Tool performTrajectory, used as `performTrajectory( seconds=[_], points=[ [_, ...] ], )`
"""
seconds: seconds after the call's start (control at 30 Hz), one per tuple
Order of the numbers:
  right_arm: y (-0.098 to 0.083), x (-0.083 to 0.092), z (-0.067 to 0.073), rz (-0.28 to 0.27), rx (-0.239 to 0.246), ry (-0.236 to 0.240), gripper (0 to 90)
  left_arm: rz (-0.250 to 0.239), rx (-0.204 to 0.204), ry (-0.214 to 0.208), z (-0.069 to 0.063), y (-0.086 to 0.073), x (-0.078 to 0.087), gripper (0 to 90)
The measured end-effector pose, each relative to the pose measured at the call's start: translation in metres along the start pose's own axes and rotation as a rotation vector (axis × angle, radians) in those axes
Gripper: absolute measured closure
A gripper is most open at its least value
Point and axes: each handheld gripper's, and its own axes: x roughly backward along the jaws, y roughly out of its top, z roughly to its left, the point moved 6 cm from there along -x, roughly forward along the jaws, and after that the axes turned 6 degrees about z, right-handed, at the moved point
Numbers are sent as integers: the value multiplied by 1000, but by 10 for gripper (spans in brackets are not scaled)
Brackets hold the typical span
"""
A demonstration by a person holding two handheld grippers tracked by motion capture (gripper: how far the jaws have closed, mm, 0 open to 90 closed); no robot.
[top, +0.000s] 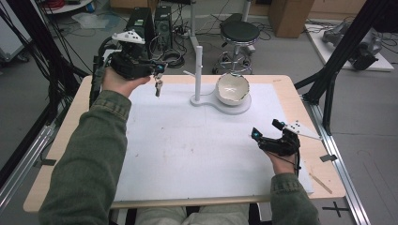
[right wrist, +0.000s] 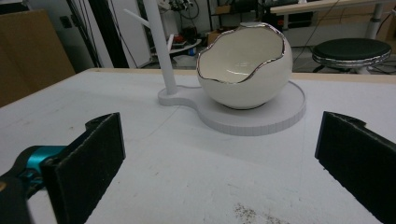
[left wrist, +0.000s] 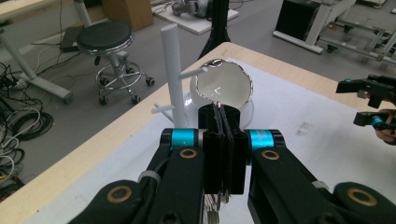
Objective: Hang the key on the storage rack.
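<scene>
The keys [top: 158, 87] hang from the left gripper [top: 159, 70], whose jaws are clamped on their ring, above the table's [top: 70, 140] 11 o'clock corner. At their 3 o'clock stand the peg stand [top: 199, 70] and the egg-shaped bowl [top: 232, 88]. The ring itself is hard to make out, probably thin metal. The likely trouble: the dangling keys swing and miss a peg [left wrist: 194, 73], or knock the stand. The left hand is raised, jaws level toward the stand; the right gripper [top: 267, 131] rests at 4 o'clock, jaws apart.
</scene>
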Motion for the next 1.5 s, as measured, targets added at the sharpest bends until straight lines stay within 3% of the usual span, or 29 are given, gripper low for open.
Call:
performTrajectory(
  seconds=[0.33,0.63,0.77,1.17,1.33,1.5],
  points=[
    [0,0,0,-3,1,9,5,29,-25,-7,2,22,-21,881],
    [0,1,0,-7,3,16,5,65,-25,13,7,28,-43,881],
    [0,0,0,-6,-2,19,5,42,-12,9,9,36,-54,881],
    [0,1,2,-5,4,28,5,47,-15,-6,2,49,-83,881],
    [-1,2,4,-3,1,30,5,17,-4,0,2,54,-91,881],
    [0,4,1,-9,-9,25,5,-24,30,-30,2,58,-94,881]
  ],
)
